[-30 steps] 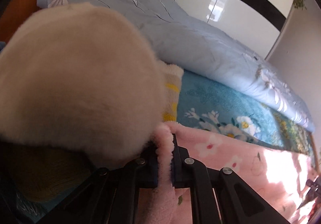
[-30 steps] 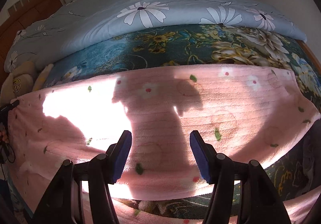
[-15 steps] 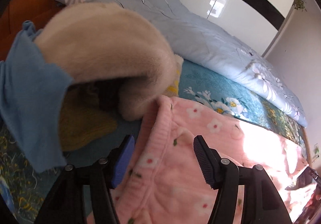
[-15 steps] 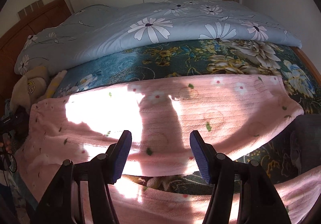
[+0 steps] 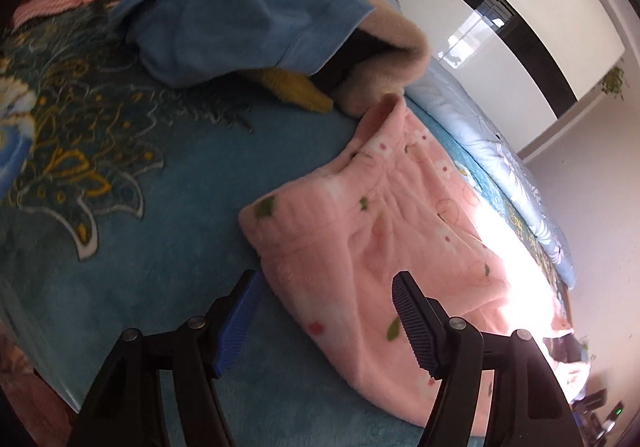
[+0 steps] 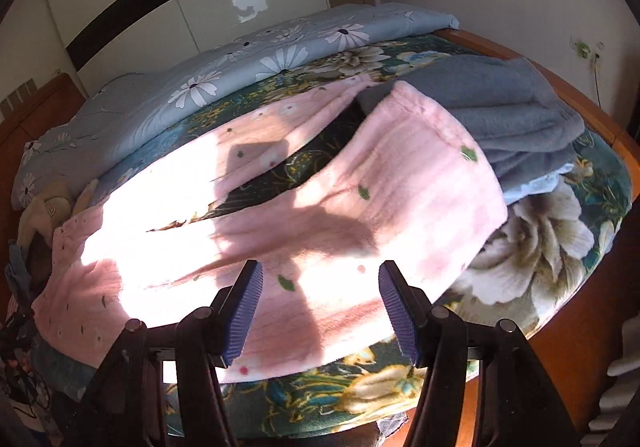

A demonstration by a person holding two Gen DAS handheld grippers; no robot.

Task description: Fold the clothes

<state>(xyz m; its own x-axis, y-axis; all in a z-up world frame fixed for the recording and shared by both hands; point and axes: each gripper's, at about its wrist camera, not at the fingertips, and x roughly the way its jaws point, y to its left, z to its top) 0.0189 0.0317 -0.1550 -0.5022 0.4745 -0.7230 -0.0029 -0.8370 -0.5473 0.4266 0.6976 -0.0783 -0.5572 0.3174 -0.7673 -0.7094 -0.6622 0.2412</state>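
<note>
Pink fleece trousers point(image 5: 400, 231) with small flowers lie spread across the bed, waistband end at the left and legs running right. My left gripper point(image 5: 326, 283) hovers over the waistband corner. Its jaws are opening, and the cloth lies below them, not pinched. In the right wrist view the two trouser legs point(image 6: 400, 183) part in a V, with the nearer leg end resting against a grey-blue garment. My right gripper point(image 6: 320, 271) stands open above the nearer leg, nothing between its pads.
A blue garment point(image 5: 240, 7), a cream fleece point(image 5: 392, 59) and something yellow point(image 5: 296, 87) are piled at the head end. A grey-blue fleece garment point(image 6: 500, 103) lies at the foot. A pale daisy duvet point(image 6: 240, 63) runs along the far side. The wooden bed frame point(image 6: 592, 115) edges the right.
My left gripper let go of the pink waistband edge, opened and drew back from the cream fleece. My right gripper slid right along the trousers towards the leg ends, staying open.
</note>
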